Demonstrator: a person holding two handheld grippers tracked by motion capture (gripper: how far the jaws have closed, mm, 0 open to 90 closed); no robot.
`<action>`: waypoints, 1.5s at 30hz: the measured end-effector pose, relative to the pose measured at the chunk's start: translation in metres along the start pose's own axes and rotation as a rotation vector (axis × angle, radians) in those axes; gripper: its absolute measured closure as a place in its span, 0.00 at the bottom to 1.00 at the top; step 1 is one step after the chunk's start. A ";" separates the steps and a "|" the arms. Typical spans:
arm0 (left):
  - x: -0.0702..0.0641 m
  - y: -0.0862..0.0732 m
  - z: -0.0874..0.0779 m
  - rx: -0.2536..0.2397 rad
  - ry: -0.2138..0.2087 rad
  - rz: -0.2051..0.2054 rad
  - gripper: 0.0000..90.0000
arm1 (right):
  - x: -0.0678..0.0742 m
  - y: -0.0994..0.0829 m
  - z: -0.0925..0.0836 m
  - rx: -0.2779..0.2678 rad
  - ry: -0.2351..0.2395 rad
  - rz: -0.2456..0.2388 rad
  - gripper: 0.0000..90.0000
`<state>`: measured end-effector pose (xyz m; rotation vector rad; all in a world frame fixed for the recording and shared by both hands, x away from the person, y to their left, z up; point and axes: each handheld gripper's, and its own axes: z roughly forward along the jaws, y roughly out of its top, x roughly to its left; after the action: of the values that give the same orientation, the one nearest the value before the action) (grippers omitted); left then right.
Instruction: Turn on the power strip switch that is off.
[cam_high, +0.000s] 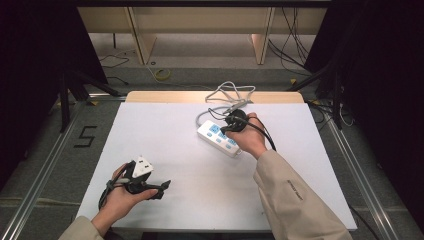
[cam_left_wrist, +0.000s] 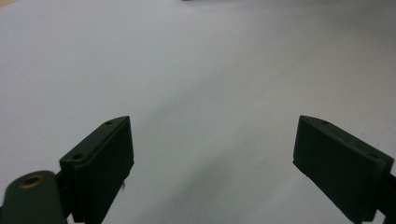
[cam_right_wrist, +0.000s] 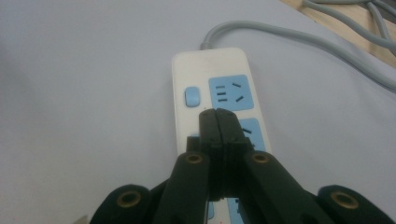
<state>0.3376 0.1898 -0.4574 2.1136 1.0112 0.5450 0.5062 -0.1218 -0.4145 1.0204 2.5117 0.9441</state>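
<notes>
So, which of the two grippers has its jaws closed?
The right gripper, over the white power strip, is closed; the left gripper stands wide open.

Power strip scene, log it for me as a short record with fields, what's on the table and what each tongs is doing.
surface: white table top
power strip: white with blue sockets, lying flat on the table, right of centre in the high view
switch: blue button beside the end socket
cord: grey cable running off the far edge
right tongs: shut, nothing between them, tips over the power strip
left tongs: open, over bare table at the near left
</notes>
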 end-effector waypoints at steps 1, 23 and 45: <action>0.000 0.000 0.000 -0.002 0.000 -0.002 0.13 | 0.000 0.000 0.001 0.001 0.001 -0.002 1.00; 0.000 0.000 0.000 -0.002 -0.002 0.002 0.13 | 0.001 0.009 0.016 0.033 0.005 -0.005 1.00; -0.001 0.000 0.001 -0.004 -0.005 0.004 0.13 | 0.003 0.018 0.026 0.058 0.006 -0.002 1.00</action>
<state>0.3379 0.1888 -0.4576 2.1126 1.0028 0.5433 0.5258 -0.0976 -0.4223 1.0333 2.5586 0.8790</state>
